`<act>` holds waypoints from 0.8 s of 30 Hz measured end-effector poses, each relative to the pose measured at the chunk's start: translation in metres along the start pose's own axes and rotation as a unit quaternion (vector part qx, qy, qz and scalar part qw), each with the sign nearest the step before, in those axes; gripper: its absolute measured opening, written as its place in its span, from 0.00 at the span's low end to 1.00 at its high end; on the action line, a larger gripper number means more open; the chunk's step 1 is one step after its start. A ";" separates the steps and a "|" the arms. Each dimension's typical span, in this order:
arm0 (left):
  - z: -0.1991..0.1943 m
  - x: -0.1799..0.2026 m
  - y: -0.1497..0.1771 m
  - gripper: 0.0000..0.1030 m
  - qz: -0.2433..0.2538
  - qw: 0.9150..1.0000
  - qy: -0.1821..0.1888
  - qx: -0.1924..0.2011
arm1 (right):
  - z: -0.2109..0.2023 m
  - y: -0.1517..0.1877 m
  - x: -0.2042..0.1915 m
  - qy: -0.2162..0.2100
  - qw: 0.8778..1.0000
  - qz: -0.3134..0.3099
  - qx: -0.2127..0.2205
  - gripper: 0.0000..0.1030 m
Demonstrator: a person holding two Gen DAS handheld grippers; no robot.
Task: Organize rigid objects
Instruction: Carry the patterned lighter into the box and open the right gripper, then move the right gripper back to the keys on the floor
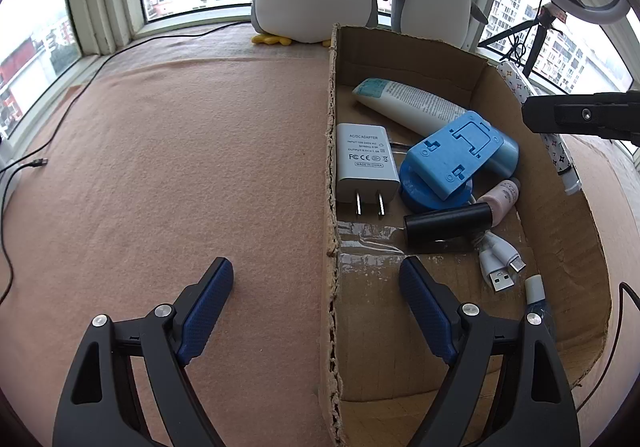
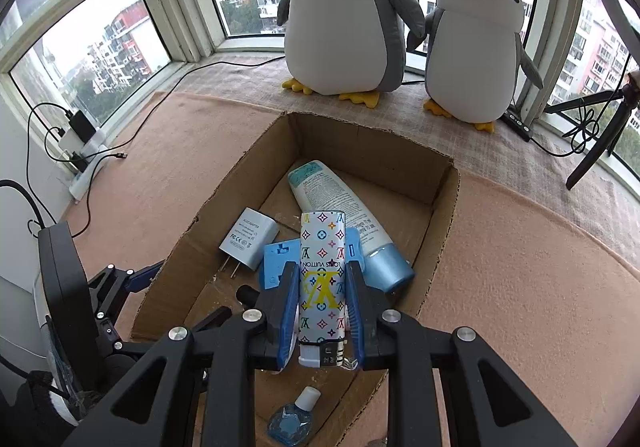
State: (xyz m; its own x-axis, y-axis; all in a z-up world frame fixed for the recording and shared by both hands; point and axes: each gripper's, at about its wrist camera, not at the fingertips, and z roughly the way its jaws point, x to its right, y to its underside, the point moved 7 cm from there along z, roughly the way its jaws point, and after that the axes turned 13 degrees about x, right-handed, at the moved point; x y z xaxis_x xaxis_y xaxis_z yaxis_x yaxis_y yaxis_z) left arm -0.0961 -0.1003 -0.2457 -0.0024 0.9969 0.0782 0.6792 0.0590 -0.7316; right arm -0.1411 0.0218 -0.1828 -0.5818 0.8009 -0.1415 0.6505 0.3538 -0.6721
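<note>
My right tongs grip one patterned lighter above the cardboard box.

In the box I count one white adapter, one white tube with a blue cap, one blue plastic clip, one black cylinder, one small pink bottle, one white cable and one little blue bottle at the near end. My left tongs gape wide and empty, straddling the box's left wall. Two plush penguins stand at the far side.

big penguin head: cut off by top edge
blue stand: mostly hidden behind lighter
</note>
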 end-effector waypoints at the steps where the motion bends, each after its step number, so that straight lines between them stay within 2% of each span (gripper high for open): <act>1: 0.000 0.000 0.000 0.84 0.000 1.000 0.000 0.000 | 0.001 0.000 0.000 0.000 1.000 0.000 -0.002 0.20; 5: 0.000 0.000 0.000 0.84 0.000 1.000 0.000 0.000 | 0.004 0.002 -0.003 -0.006 1.000 -0.003 -0.006 0.21; 6: 0.000 0.000 0.000 0.84 0.001 1.000 0.000 0.000 | 0.002 0.001 -0.003 -0.003 1.000 -0.005 -0.002 0.25; 7: 0.000 0.000 0.000 0.84 0.001 1.000 0.000 0.000 | 0.001 0.001 -0.003 -0.003 1.000 -0.008 0.001 0.35; 9: 0.000 0.000 0.000 0.84 0.001 1.000 0.000 0.000 | -0.004 -0.002 -0.004 -0.006 1.000 -0.009 0.010 0.42; 16: -0.001 -0.004 -0.001 0.84 0.005 1.000 -0.002 0.002 | -0.038 -0.014 0.002 0.003 0.999 0.002 0.044 0.46; 24: -0.003 -0.003 -0.002 0.84 0.025 1.000 -0.003 0.005 | -0.111 -0.021 0.017 0.032 0.995 0.027 0.085 0.48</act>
State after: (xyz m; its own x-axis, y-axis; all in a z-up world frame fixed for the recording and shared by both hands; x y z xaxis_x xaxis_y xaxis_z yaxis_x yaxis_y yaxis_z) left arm -0.0955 -0.1034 -0.2428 0.0267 0.9990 0.0373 0.6716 0.0097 -0.7408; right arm -0.1110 0.0816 -0.0905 -0.5122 0.8478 -0.1376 0.5848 0.2269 -0.7788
